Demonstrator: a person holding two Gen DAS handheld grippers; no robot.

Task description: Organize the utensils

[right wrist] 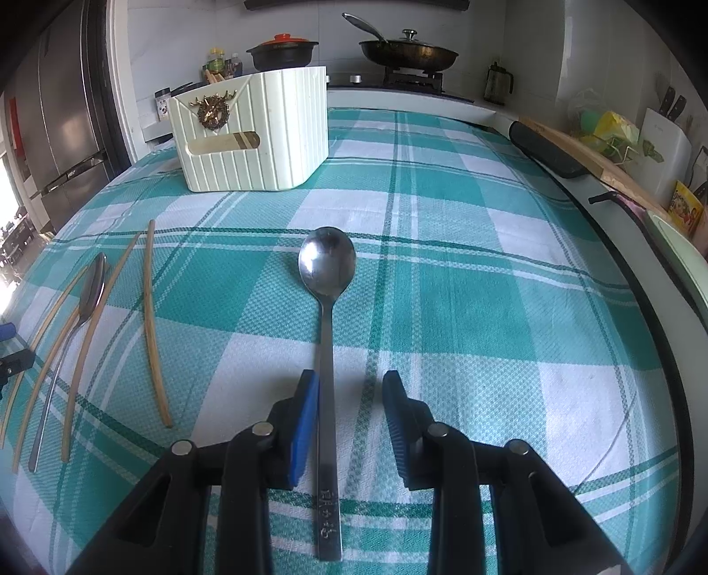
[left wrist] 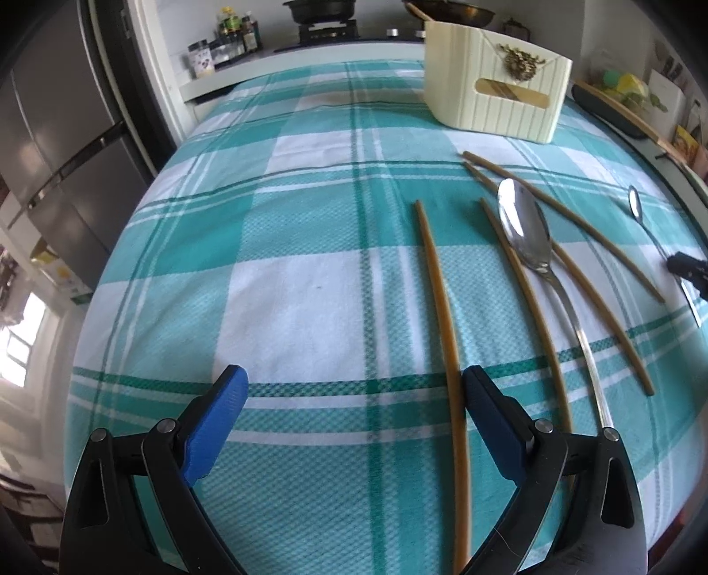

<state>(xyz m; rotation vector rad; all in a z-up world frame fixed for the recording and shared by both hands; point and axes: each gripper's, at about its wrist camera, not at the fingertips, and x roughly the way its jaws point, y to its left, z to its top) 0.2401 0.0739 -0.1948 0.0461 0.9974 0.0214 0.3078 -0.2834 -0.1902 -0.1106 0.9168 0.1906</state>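
Observation:
A cream ribbed utensil holder (left wrist: 495,95) stands at the far side of the checked cloth; it also shows in the right wrist view (right wrist: 256,137). Several wooden chopsticks (left wrist: 447,336) and a steel spoon (left wrist: 531,239) lie flat on the cloth. My left gripper (left wrist: 354,389) is open, low over the cloth, its right finger touching the nearest chopstick. A second steel spoon (right wrist: 327,283) lies flat, its handle between the fingers of my right gripper (right wrist: 352,389), which is open around it. The chopsticks (right wrist: 152,327) and first spoon (right wrist: 90,287) lie to its left.
A stove with a pan (right wrist: 409,55) and a clay pot (right wrist: 283,51) stands behind the table. Bottles and jars (left wrist: 225,40) line the counter. A fridge (left wrist: 57,146) is at the left. A cutting board and knife block (right wrist: 663,141) stand at the right edge.

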